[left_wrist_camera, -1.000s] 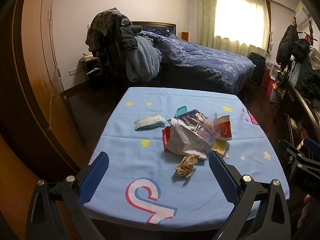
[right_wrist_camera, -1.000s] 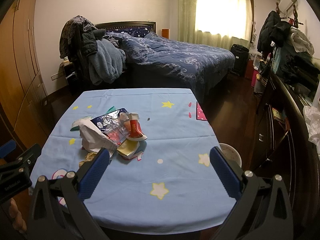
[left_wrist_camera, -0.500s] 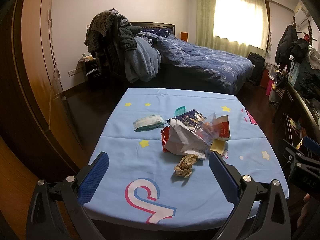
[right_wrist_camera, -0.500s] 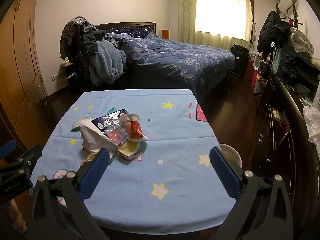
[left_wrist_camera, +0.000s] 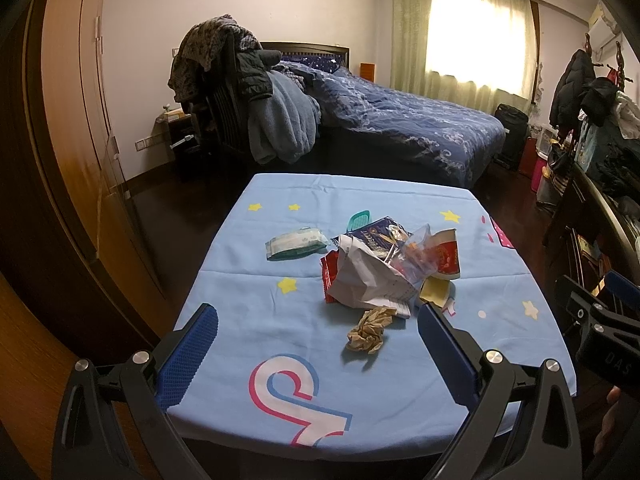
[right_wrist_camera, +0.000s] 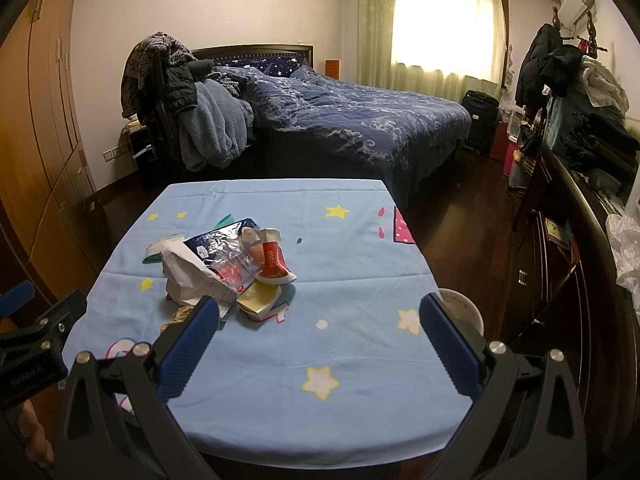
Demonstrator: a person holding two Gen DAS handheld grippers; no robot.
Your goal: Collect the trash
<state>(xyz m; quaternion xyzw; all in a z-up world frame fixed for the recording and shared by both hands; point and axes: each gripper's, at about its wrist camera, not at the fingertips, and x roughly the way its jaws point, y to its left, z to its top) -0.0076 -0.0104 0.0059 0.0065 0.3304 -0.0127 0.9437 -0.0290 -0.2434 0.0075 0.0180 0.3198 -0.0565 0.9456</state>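
Trash is all bunched up in one heap near the middle of the table [left_wrist_camera: 256,320], sitting on the blue star-print cloth: a crumpled white paper bag [left_wrist_camera: 362,280], a red paper cup [left_wrist_camera: 446,254] tipped on its side against it, a dark blue snack wrapper [left_wrist_camera: 378,236], some clear plastic, and a tissue pack [left_wrist_camera: 296,243] lying just off to the left. One brown crumpled wad [left_wrist_camera: 370,329] sits apart on the near side, so my guess is that's the easy first grab. Left gripper [left_wrist_camera: 318,354] hangs spread wide with nothing in it, roughly lined up on that wad. Right gripper [right_wrist_camera: 320,348] is also wide open and empty, aimed at bare cloth right of the pile. Small white bin [right_wrist_camera: 460,306] peeks past the table's right edge, probably where it all goes.
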